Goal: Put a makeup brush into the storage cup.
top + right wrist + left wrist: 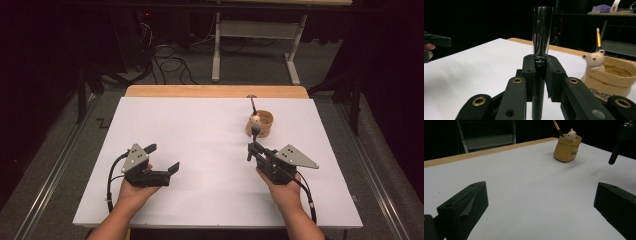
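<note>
Right gripper (540,72) pinching upright pen (541,37), black barrel, shiny metal cap | beside tan holder (260,124) on bench (210,150) | left gripper (162,157) spread, empty

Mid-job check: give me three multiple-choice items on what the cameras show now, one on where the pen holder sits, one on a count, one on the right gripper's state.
1. Where does the tan pen holder stand?
A. far right part of the table
B. near left corner
C. on the floor

2. How many brushes stand in it?
A. none
B. one
C. three

3. The right gripper is
A. wide open
B. shut on nothing
C. shut on a dark pen

Key: 1 A, it stands beyond the right gripper near the far edge. 2 B, a single brush rises beside the small bear figure. 3 C, both jaws press on the dark pen.
</note>
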Action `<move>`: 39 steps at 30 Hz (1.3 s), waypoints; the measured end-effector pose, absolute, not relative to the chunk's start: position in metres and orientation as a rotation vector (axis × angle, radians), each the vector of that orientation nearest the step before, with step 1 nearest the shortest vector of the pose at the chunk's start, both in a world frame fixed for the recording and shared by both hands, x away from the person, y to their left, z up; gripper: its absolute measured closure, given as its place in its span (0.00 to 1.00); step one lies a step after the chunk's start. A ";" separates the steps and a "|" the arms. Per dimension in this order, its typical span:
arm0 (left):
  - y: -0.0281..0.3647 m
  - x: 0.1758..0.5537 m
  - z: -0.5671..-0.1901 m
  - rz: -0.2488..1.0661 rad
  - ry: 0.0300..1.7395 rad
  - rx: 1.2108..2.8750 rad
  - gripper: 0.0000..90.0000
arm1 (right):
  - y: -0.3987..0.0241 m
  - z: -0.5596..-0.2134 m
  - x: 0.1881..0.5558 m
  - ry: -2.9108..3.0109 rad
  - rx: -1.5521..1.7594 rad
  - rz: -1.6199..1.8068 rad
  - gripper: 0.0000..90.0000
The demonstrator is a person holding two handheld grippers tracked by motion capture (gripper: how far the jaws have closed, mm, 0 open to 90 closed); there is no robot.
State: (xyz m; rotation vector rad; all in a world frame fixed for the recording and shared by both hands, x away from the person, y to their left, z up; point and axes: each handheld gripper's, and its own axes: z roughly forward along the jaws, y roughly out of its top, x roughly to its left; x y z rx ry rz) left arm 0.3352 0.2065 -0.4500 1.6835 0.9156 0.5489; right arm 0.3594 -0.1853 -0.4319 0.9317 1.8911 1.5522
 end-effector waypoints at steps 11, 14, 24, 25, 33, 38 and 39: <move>0.206 0.335 -0.450 0.544 0.910 1.685 0.00 | -0.205 -0.428 0.366 1.837 0.968 1.539 0.89; 0.206 0.335 -0.451 0.541 0.909 1.688 0.00 | -0.211 -0.427 0.368 1.821 0.974 1.532 0.89; 0.206 0.336 -0.451 0.535 0.904 1.690 0.00 | -0.228 -0.425 0.373 1.757 1.030 1.529 0.89; 0.206 0.336 -0.451 0.535 0.903 1.690 0.00 | -0.230 -0.425 0.373 1.753 1.032 1.523 0.89; 0.205 0.335 -0.451 0.530 0.901 1.693 0.01 | -0.241 -0.423 0.375 1.719 1.056 1.519 0.89; 0.205 0.335 -0.451 0.529 0.901 1.693 0.01 | -0.243 -0.423 0.376 1.711 1.060 1.520 0.89; 0.205 0.335 -0.451 0.529 0.902 1.693 0.01 | -0.243 -0.423 0.376 1.711 1.056 1.519 0.89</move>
